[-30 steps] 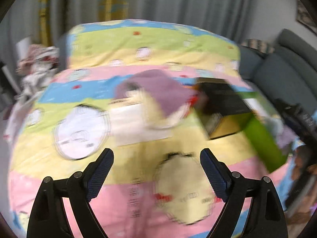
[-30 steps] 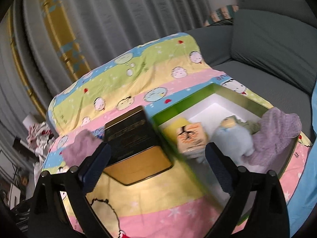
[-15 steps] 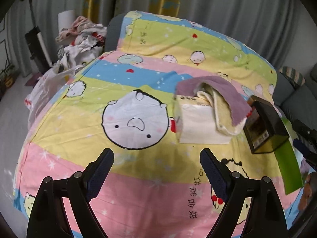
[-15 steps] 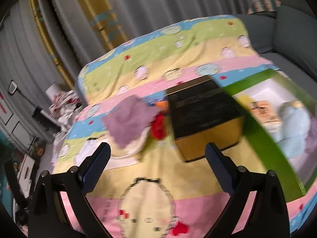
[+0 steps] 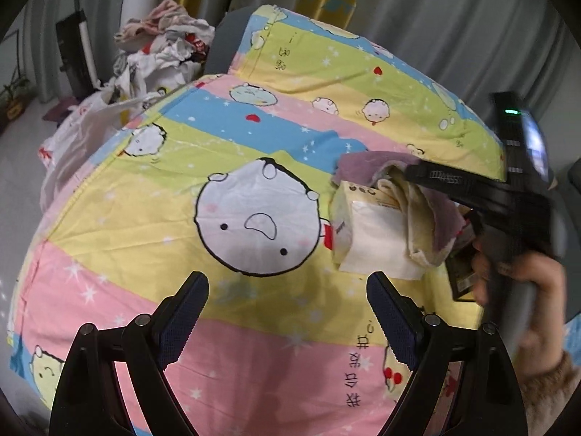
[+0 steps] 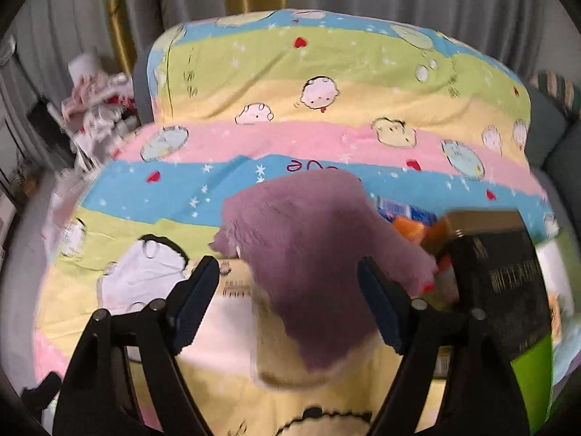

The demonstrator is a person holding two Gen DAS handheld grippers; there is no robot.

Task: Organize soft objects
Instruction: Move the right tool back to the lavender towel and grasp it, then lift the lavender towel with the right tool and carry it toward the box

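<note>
Two grippers work over a bed covered by a striped cartoon sheet (image 5: 254, 145). The left gripper (image 5: 287, 312) hovers above a white round face printed on the sheet, its fingers (image 5: 189, 309) spread wide with nothing between them.

The purple plush cloth (image 6: 312, 254), cream on its underside, lies draped over a white tissue pack (image 5: 374, 239) near the middle of the bed. In the right wrist view the right gripper (image 6: 288, 301) sits directly over this cloth, and its fingers (image 6: 377, 301) are closing with the cloth lying between them; the blue pads stand to either side of the fabric and do not appear to press on it yet. The view is blurred, so contact at the tips is hard to judge.

From the left wrist view the right gripper's black body reaches across the cloth from the right, held by a hand (image 5: 526, 290) in a fuzzy brown sleeve.

Just right of the cloth stands a black box with gold sides (image 6: 497, 272), with something orange and red (image 6: 417, 232) tucked between the two. A green edge (image 6: 533, 381) shows beyond the box. A heap of clothes (image 5: 159, 43) lies past the bed's far left corner, before grey curtains (image 5: 435, 18).
</note>
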